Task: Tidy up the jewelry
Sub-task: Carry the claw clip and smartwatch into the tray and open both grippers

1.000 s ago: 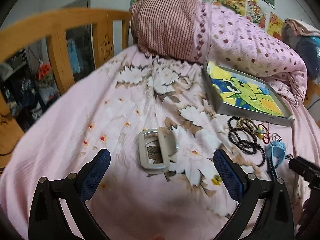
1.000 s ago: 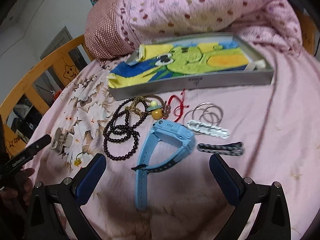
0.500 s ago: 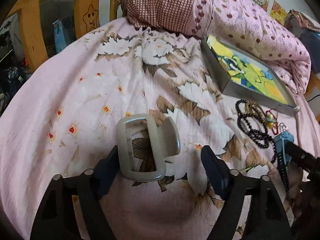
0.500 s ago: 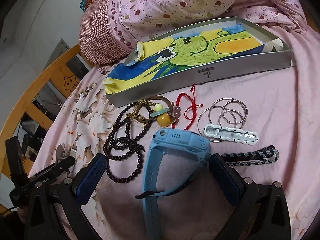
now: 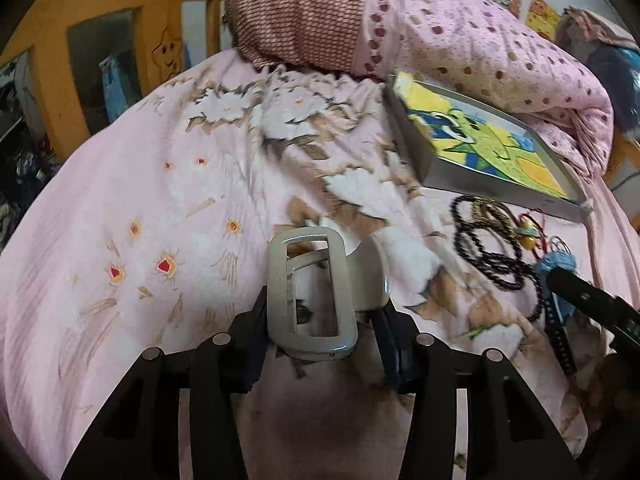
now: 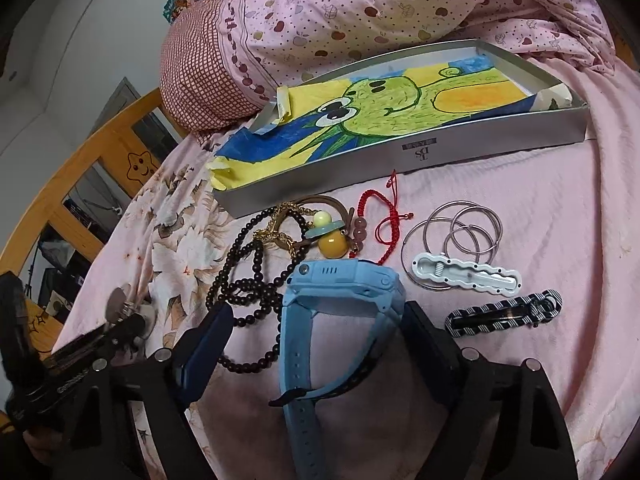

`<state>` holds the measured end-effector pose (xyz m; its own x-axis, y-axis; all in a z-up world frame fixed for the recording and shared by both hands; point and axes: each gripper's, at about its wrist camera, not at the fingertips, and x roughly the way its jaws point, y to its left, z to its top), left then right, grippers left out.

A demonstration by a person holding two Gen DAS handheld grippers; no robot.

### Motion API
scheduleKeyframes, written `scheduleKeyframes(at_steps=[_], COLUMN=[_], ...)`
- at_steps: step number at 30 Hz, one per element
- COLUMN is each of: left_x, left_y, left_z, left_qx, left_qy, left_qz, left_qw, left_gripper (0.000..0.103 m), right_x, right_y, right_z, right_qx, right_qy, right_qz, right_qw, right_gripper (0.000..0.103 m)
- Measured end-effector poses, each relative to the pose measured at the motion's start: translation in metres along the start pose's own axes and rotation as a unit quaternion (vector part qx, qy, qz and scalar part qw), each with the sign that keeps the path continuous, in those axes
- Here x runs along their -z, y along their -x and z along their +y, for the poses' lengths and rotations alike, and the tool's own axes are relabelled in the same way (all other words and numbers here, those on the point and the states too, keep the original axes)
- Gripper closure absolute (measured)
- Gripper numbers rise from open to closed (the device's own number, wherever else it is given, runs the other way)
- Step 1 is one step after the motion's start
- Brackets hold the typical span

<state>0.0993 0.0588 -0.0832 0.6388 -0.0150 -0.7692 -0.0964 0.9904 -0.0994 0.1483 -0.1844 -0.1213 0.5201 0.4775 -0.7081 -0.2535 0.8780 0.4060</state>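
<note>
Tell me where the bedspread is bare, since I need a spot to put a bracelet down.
Bare: the pink stretch right of the metal rings and striped hair clip, below the gray tray; also the flowered sheet left of the gray claw clip. Crowded: between the tray and the blue watch, with the dark beads.

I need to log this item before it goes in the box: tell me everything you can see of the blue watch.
The blue watch is light blue with a chunky, rubbery-looking case showing a small button and speaker slits on its side, and a matching strap with holes, buckled into a loop. It lies on the pink bedsheet below the grey box, its case between the right gripper's closing jaws. The dark bead strand touches it.
</note>
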Motion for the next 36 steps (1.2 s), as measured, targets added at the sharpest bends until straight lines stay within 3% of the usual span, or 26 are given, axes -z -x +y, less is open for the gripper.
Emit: scheduleKeyframes(at_steps=[4, 9, 11, 13, 24, 31, 36], left_x=[-0.001, -0.006, -0.006, -0.004, -0.008, -0.036, -0.067], left_y=[0.007, 0.013, 0.016, 0.020, 0.024, 0.022, 0.012], left_z=[-0.014, -0.029, -0.033, -0.040, -0.073, -0.088, -0.107], left_qx=[0.006, 0.014, 0.025, 0.035, 0.057, 0.063, 0.075], left_qy=[-0.017, -0.023, -0.022, -0.026, -0.048, -0.041, -0.047], left_qz=[-0.011, -0.018, -0.019, -0.020, -0.025, -0.038, -0.045], left_qw=[0.9998, 0.9995, 0.9993, 0.9988, 0.9969, 0.9965, 0.9951], left_gripper=[0.061, 0.062, 0.062, 0.062, 0.062, 0.062, 0.062], right_x=[-0.001, -0.003, -0.003, -0.004, -0.008, -0.026, -0.058], right_y=[-0.004, 0.000, 0.001, 0.002, 0.016, 0.049, 0.072], right_z=[0.004, -0.005, -0.009, -0.012, -0.016, -0.022, -0.038], right_qx=[0.009, -0.007, -0.012, -0.004, -0.020, -0.038, -0.037], right_qy=[0.016, -0.009, -0.022, -0.026, -0.035, -0.044, -0.038], right_qz=[0.005, 0.002, 0.002, 0.001, -0.008, -0.055, -0.110], right_qw=[1.000, 1.000, 1.000, 1.000, 0.999, 0.997, 0.993], right_gripper=[0.019, 0.024, 0.029, 0.045, 0.046, 0.046, 0.046])
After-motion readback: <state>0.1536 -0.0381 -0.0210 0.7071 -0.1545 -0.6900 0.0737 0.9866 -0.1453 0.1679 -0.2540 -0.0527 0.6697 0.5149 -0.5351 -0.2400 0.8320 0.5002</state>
